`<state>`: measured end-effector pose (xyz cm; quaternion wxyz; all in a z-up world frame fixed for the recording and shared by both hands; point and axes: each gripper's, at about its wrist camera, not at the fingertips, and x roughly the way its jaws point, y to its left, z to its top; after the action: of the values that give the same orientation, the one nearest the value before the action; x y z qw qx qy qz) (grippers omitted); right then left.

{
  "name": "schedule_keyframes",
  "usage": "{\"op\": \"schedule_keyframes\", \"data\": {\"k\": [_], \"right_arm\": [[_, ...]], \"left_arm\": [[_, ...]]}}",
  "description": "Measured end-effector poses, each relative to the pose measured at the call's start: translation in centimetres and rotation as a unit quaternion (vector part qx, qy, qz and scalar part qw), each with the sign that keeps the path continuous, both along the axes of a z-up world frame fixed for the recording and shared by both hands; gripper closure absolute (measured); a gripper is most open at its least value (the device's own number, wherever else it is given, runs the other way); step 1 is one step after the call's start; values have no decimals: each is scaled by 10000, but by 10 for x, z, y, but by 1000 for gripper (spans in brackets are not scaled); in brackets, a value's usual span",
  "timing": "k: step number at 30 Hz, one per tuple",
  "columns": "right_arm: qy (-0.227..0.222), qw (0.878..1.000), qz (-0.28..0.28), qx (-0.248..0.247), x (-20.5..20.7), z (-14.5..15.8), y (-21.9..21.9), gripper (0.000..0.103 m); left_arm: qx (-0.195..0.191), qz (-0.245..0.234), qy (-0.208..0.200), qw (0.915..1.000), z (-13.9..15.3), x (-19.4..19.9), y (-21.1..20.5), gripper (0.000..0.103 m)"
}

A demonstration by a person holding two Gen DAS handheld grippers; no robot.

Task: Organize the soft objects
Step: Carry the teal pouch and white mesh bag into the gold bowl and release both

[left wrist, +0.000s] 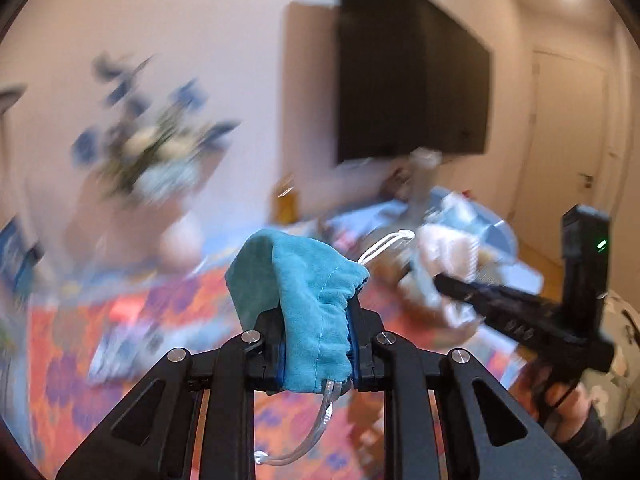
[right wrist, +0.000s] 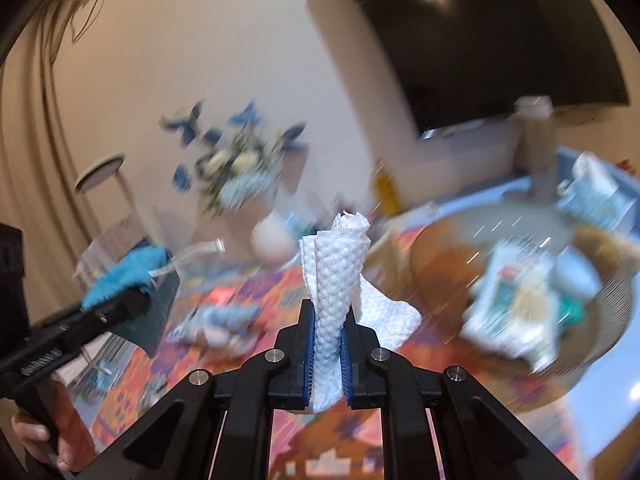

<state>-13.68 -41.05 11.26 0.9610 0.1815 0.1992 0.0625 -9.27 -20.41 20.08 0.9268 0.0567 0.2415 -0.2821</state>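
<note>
My left gripper [left wrist: 316, 320] is shut on a teal velvet drawstring pouch [left wrist: 304, 292], held up above the table; its white cord [left wrist: 384, 246] sticks out to the right. The pouch also shows in the right wrist view [right wrist: 124, 272], at the left. My right gripper [right wrist: 328, 320] is shut on a white embossed paper towel [right wrist: 340, 276] that stands up between the fingers. The right gripper also shows in the left wrist view [left wrist: 452, 286], holding white paper. Both views are motion-blurred.
A table with an orange and purple patterned cloth [right wrist: 248, 300] lies below. A round wooden bowl [right wrist: 440, 264] with packets and soft items sits at the right. A white vase of flowers [right wrist: 272, 240], a blue-white bundle [right wrist: 224, 320] and a wall TV [left wrist: 412, 88] are behind.
</note>
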Motion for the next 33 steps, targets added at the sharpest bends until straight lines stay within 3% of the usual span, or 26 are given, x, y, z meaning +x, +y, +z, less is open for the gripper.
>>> {"op": "schedule_keyframes", "data": {"k": [3,5,12,17,18,19,20,21,22,23,33], "right_arm": [[42,9986,-520,46,3,16,-30,93],[160,9960,-865,187,8,17,-55,93],[979,9793,-1615,733,24,-16,-128,93],[1338,9724,-1654,959,35,-39,-147,89],[1415,9713,-1635,992,38,-42,-148,87],[1487,9702,-1598,1053,40,-44,-148,82],[1516,9699,-1546,1114,41,-46,-148,71],[1496,9702,-1529,1134,40,-46,-146,63],[1467,9702,-1571,1117,38,-46,-147,49],[1412,9704,-1644,1062,34,-45,-146,42],[1251,9696,-1778,1127,4,-33,-137,42]], "left_arm": [[-105,-421,-12,9991,16,14,-42,84],[-216,-605,194,9977,17,27,-70,85],[-299,-1007,848,9909,-18,80,-161,85],[-175,-1047,1186,9872,-46,104,-199,84],[-145,-1047,1273,9862,-52,109,-203,80],[-112,-1073,1401,9842,-57,112,-207,63],[-91,-1114,1539,9818,-62,115,-208,53],[-66,-1083,1610,9810,-66,117,-208,31],[-79,-1010,1589,9821,-67,116,-203,17],[-159,-876,1468,9852,-67,112,-197,15],[-1055,-1097,1707,9735,-42,90,-133,14]]}}
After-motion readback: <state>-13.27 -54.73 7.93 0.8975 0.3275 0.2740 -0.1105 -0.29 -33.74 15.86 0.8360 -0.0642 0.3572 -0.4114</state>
